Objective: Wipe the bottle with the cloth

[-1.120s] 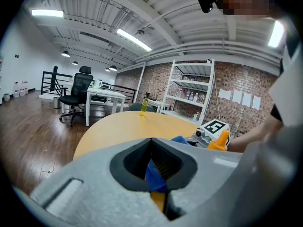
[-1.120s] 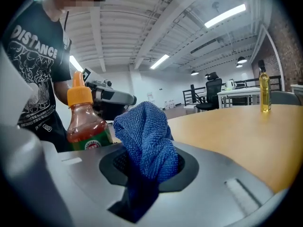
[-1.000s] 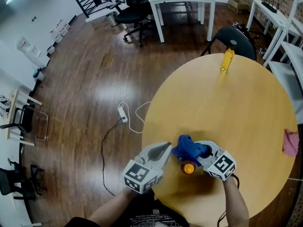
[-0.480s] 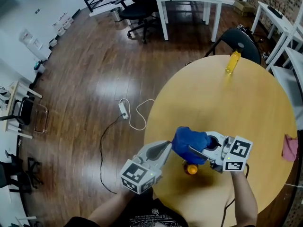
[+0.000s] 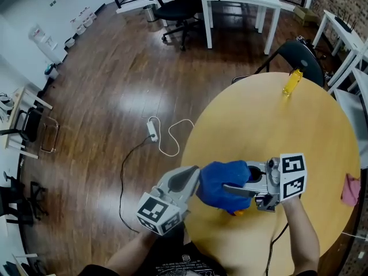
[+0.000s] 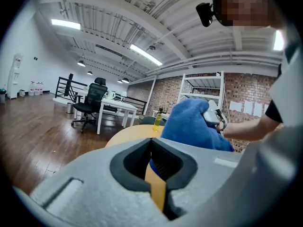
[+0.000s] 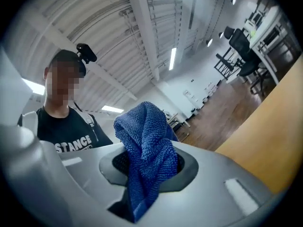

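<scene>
Left gripper [image 6: 158, 170] clamping the orange bottle [image 6: 155, 189], right gripper [image 7: 145, 168] pinching the blue cloth [image 5: 220, 184], cloth covering the bottle between both grippers

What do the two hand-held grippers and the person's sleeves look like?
Both the left hand-held gripper and the right hand-held gripper have light grey shells, dark inner pads, and a cube with black-and-white square markers. A black cable hangs from the right one. The T-shirt is black, short-sleeved.

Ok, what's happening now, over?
Left gripper shut on bottle. Right gripper shut on cloth, cloth covering the bottle. Nothing in the way.
</scene>
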Demonstrator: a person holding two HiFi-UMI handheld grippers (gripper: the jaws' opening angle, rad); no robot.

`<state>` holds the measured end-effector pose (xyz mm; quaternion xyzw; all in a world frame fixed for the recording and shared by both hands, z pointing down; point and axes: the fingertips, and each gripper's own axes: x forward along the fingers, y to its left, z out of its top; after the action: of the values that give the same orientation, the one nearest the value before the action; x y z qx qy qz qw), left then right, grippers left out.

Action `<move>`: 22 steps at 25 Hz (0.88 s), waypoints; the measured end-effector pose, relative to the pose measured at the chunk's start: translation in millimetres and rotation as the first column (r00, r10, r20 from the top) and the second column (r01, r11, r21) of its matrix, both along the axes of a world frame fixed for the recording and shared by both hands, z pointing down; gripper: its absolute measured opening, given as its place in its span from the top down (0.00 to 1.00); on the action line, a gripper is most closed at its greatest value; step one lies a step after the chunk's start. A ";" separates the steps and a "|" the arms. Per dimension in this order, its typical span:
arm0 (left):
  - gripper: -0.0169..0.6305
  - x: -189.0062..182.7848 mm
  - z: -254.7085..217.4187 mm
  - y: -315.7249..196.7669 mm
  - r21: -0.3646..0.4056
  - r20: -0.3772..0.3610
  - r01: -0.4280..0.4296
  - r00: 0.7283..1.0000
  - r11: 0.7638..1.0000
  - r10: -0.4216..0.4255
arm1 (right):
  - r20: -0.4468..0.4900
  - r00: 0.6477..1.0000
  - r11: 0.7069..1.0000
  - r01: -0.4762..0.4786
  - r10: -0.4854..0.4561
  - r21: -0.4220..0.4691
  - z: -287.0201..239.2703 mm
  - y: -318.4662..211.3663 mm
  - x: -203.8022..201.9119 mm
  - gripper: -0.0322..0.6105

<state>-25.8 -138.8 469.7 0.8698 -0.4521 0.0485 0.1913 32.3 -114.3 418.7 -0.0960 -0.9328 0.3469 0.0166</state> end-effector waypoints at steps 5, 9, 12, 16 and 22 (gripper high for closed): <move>0.97 -9.6 -4.6 -2.4 0.011 -0.001 0.022 1.000 1.000 -0.022 | -0.098 0.976 0.980 0.188 -0.194 -0.067 36.7 23.9 -19.2 0.80; 0.97 -5.9 -6.2 -0.2 0.013 -0.004 0.011 1.000 1.000 -0.011 | -0.155 0.935 0.946 0.308 -0.320 -0.097 56.8 40.9 -28.3 0.81; 0.97 -4.1 -5.7 0.5 0.012 -0.006 0.008 1.000 1.000 -0.008 | -0.181 0.910 0.928 0.363 -0.373 -0.087 67.9 49.4 -31.1 0.81; 0.97 -7.2 -4.2 -0.7 0.003 -0.002 0.013 1.000 1.000 -0.013 | -0.163 0.909 0.923 0.371 -0.383 -0.096 74.7 50.0 -34.1 0.81; 0.97 -3.7 -3.9 -2.6 -0.004 -0.005 0.009 1.000 1.000 -0.009 | -0.171 0.899 0.914 0.394 -0.404 -0.094 85.7 53.6 -31.6 0.81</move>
<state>-29.5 -141.4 465.8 0.8675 -0.4554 0.0464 0.1944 0.7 -60.6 504.4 -0.2526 -0.8774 0.3700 0.1718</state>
